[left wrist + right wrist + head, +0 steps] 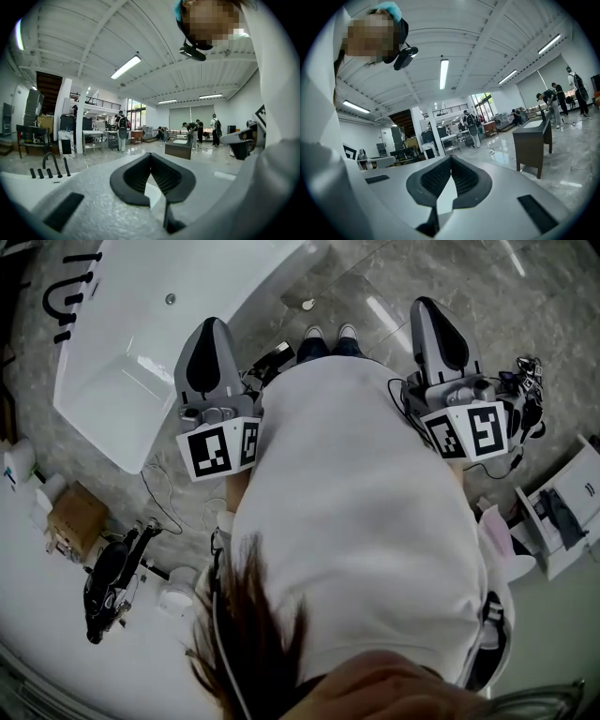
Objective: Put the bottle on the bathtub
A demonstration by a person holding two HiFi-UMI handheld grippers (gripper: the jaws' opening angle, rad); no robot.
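Note:
The white bathtub (141, 334) stands on the marble floor at the upper left of the head view. I cannot pick out a bottle for certain in any view. A small white container (17, 465) with a teal mark stands at the far left. My left gripper (208, 326) is held against the person's white shirt and points away from the body, beside the tub's near rim. It is shut with nothing in it (151, 154). My right gripper (424, 306) is held level with it on the other side, also shut and empty (451, 158). Both gripper views look out over the hall, not at the tub.
A cardboard box (75, 517), a black device with cables (112, 577) and a white tub-shaped pot (178, 594) lie on the floor at the left. An open white box (562, 512) sits at the right. A dark vanity unit (532, 145) and several people stand in the hall.

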